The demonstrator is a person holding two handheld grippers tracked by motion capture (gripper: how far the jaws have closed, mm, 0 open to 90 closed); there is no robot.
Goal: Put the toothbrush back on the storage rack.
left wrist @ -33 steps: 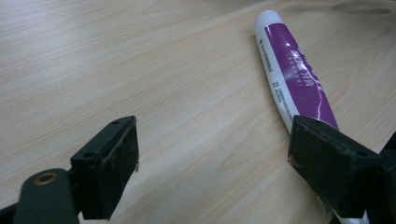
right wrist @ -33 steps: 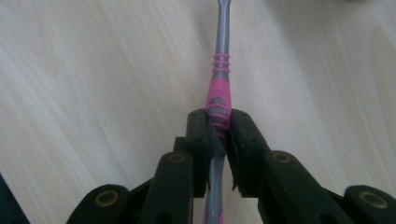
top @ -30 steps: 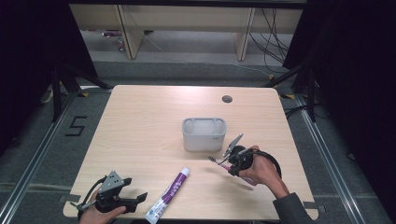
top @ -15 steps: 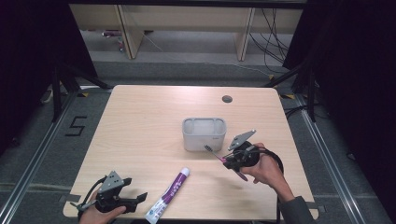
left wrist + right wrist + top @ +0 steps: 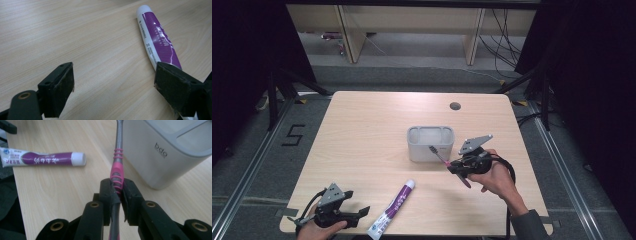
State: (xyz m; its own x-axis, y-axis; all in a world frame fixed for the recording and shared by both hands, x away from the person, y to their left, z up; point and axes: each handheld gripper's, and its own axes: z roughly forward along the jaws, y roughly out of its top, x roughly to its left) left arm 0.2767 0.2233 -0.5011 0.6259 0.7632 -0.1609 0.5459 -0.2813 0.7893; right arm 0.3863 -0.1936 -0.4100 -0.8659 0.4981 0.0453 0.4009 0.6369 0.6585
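Pink toothbrush (image 5: 117, 173) clamped in right gripper (image 5: 117, 192) — beside holder (image 5: 430, 143) wall.

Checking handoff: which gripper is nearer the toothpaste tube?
Left. The left gripper sits open just beside the toothpaste tube; the right gripper is farther off by the holder, clamping a toothbrush.

on the counter (image 5: 362, 130) the holder (image 5: 430, 143) stands a little right of the middle. the toothpaste tube (image 5: 391, 210) lies in front of it and to its left, near the front edge, its cap end pointing toward the holder. the left gripper (image 5: 362, 212) rests at the front left corner, just left of the tube. the right gripper (image 5: 453, 169) sits right of and in front of the holder, with the toothbrush (image 5: 441, 157) between its jaws, head end up just beside the holder's front right corner.
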